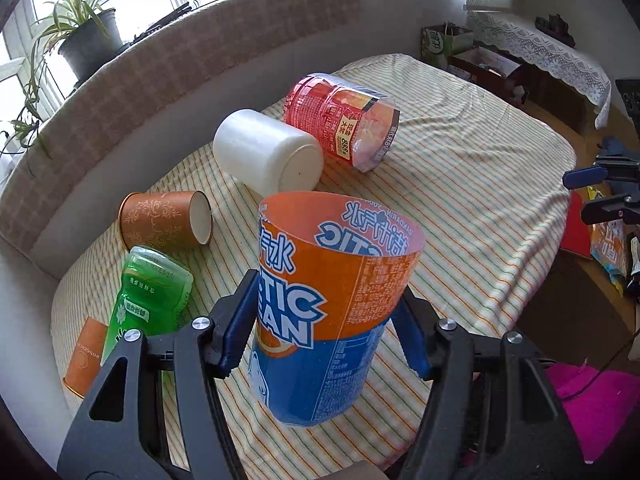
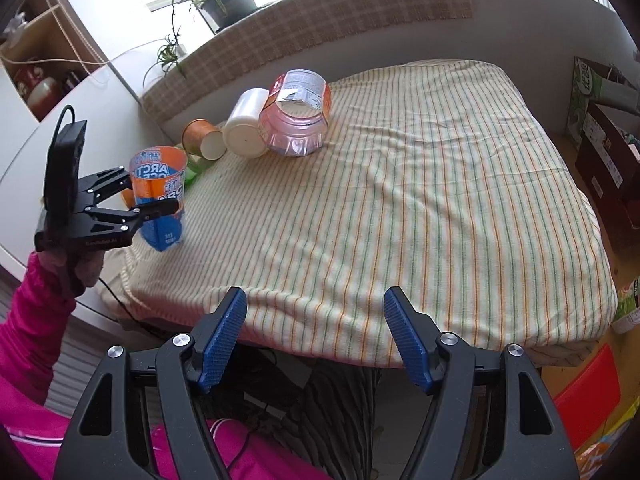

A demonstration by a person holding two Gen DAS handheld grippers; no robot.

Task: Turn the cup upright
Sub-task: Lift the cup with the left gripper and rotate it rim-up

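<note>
My left gripper (image 1: pixel 324 316) is shut on an orange-and-blue Arctic Ocean cup (image 1: pixel 332 292). The cup is held roughly upright, mouth up, a little above the striped tablecloth (image 1: pixel 460 216). In the right wrist view the same cup (image 2: pixel 160 196) hangs in the left gripper (image 2: pixel 150 200) over the table's near left corner. My right gripper (image 2: pixel 316 320) is open and empty, in front of the table's near edge.
Lying on their sides at the back left are a white cup (image 1: pixel 268 156), a red cup (image 1: pixel 344 120), a brown paper cup (image 1: pixel 164 220) and a green cup (image 1: pixel 148 296). An orange cup (image 1: pixel 86 356) sits at the left edge. A checked backrest (image 1: pixel 160 80) and potted plants (image 1: pixel 80 32) stand behind.
</note>
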